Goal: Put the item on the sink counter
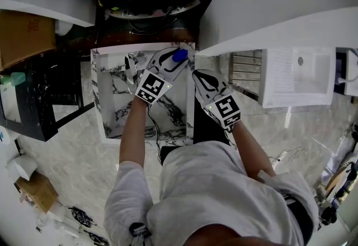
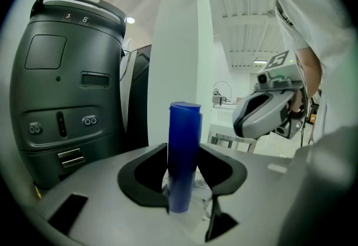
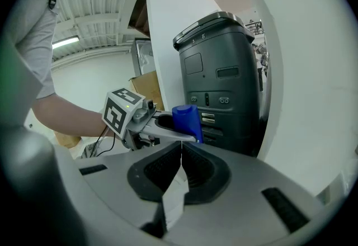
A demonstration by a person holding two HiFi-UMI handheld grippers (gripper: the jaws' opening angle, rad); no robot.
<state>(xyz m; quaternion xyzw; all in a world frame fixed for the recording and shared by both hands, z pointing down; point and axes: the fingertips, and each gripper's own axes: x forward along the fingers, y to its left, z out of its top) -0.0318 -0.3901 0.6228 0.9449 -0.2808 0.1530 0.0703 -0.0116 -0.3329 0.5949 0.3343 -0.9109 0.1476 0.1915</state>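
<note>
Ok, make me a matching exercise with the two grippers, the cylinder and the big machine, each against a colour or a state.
Things:
1. left gripper
2. right gripper
3. cylinder
4. machine

Colour or state:
A. dark grey
B. jaws together, nothing between them
C. blue
D. jaws closed on a thing

Pairs: 1-D, 2-B, 3-C, 4-A

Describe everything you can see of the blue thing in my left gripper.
The blue tube is a plain, solid-blue cylinder, plastic by its look, with a flat top and a slight lip at the rim. The left gripper clamps its lower part between both jaws, and the upper part rises clear above them. Nothing else touches it.
</note>
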